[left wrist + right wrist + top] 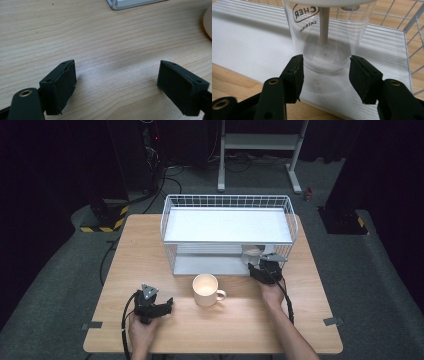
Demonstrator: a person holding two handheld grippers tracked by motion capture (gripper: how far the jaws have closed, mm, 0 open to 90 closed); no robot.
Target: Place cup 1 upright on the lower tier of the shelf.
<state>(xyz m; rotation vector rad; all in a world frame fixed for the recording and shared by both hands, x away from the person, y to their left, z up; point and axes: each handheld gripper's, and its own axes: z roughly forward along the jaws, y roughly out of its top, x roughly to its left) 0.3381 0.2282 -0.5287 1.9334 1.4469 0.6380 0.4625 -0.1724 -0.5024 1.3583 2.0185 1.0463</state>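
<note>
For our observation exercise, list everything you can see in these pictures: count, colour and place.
Table: one, light wood, centre of the floor.
Wire rack: one, white, two shelves, far half of the table.
Clear cup: one, transparent with dark lettering, lower shelf, right end.
Mug: one, cream, on the table in front of the rack.
Metal stand: one, white, on the floor behind.
Left hand-held gripper: black, open, near table edge.
Right hand-held gripper: black, jaws either side of the cup's base.

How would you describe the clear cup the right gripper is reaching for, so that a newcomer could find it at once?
Start at the white wire rack at the back of the wooden table. On its lower shelf, at the right end, stands the clear plastic cup. Unlike the cream mug in front, it is see-through with dark lettering.
</note>
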